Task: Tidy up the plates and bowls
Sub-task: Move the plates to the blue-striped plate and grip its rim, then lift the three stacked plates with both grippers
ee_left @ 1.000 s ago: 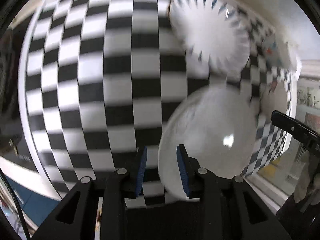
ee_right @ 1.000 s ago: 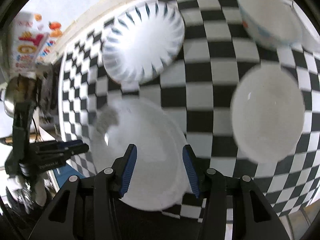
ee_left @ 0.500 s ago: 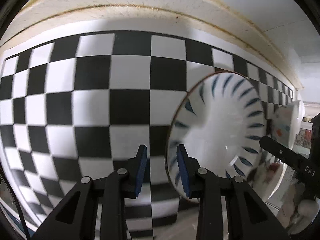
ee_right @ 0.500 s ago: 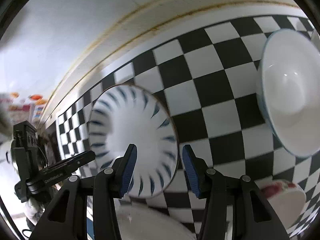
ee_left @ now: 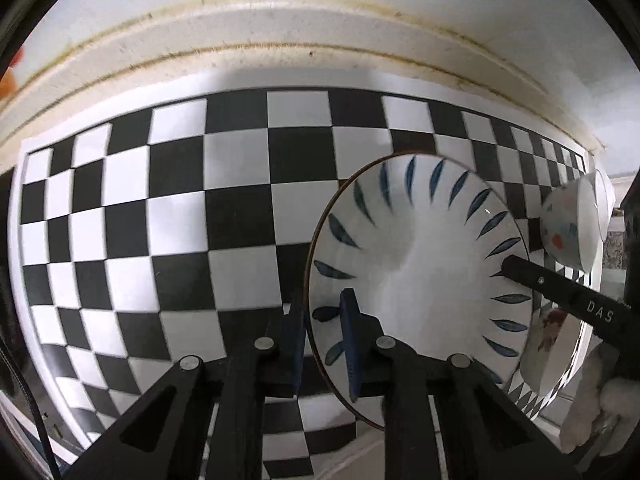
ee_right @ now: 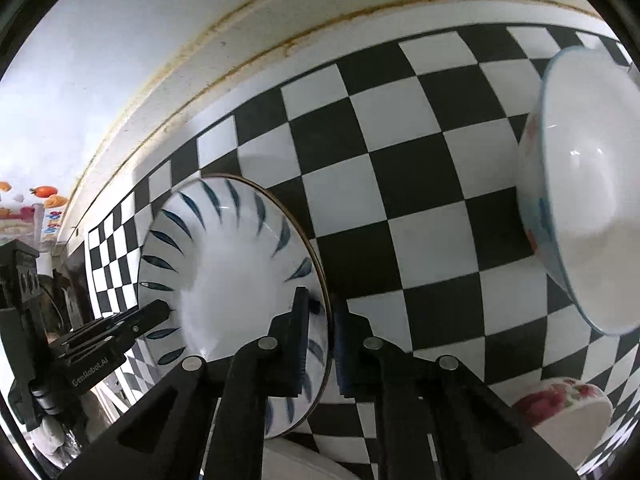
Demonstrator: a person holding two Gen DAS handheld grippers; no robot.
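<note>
**Two grippers clamp opposite edges of one patterned plate**

The left gripper, black with blue ribbed pads, is clamped on the near left rim of a round white ceramic plate with dark blue leaf strokes around its border. The right gripper is pinched onto the opposite rim of the same plate, one pad inside, one outside. The plate sits on a black-and-white checkered tabletop, near a pale wall behind.

The plate looks stiff, glazed and slippery, moderately heavy, and breakable if dropped or knocked. The thin raised rim is the sensible hold, and gripping both sides should keep it level.

Further out, a white bowl with a blue rim and red and blue markings stands to the right, and a smaller white bowl with red flowers sits nearer.

Legible writing: "GenRobot.AI" on the left gripper's body in the right view, and "DAS" on the right gripper's finger in the left view.
</note>
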